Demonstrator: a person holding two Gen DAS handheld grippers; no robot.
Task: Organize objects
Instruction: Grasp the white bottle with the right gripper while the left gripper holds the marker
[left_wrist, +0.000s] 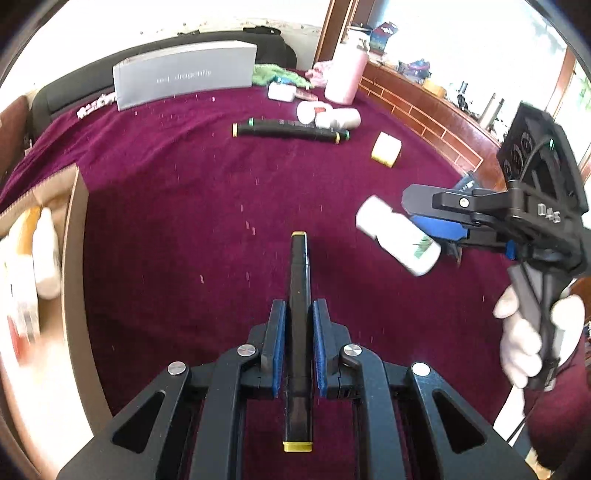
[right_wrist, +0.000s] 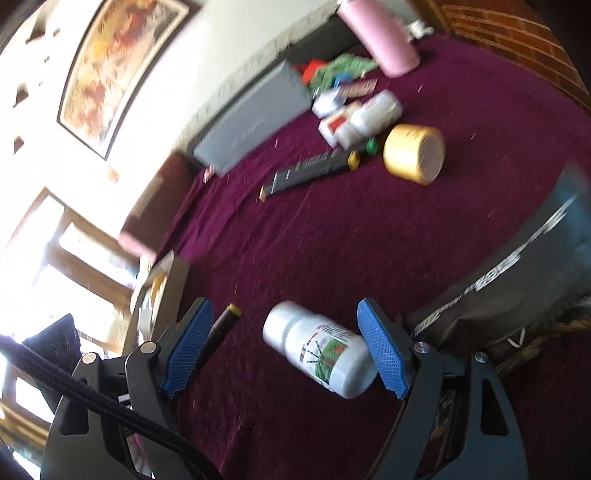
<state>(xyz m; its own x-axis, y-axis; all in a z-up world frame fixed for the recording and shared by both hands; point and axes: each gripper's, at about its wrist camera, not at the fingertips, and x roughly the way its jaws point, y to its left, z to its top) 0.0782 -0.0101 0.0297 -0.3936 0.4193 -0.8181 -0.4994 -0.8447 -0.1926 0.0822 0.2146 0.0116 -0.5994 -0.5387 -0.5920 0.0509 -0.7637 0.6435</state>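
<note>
**A:** Where's the marker relative to your left jaws?

**B:** Black marker (left_wrist: 298, 332), yellow caps at both ends, runs lengthwise between my left gripper (left_wrist: 298, 343) pads. Far cap sticks out well past the fingertips; near cap sits back toward the body. Jaws closed tight on the barrel, both blue pads pressing it.

**A:** And the right?

**B:** Right gripper (right_wrist: 284, 347) jaws stand wide. White bottle (right_wrist: 319, 349) with a green-and-red label sits between the pads, tilted, cap end toward the far left. Right pad looks to be touching the bottle's base end; left pad stands apart from it. Whether the bottle is pinched or just lying there, I can't tell. No squeeze visible.

**A:** Room to move?

**B:** Maroon cloth (left_wrist: 177, 206) lies bare through the middle. Cardboard box (left_wrist: 72, 236) at the left edge, things already inside, blurred. Far side: two more black markers (left_wrist: 288, 130) lying side by side, white bottles (left_wrist: 328, 116) just behind them, yellow roll (left_wrist: 386, 149) off to their right, grey book (left_wrist: 184, 74) standing at the back, pink flask (left_wrist: 345, 72) near the wooden ledge. A gloved hand (left_wrist: 524, 336) grips the right handle.
</note>
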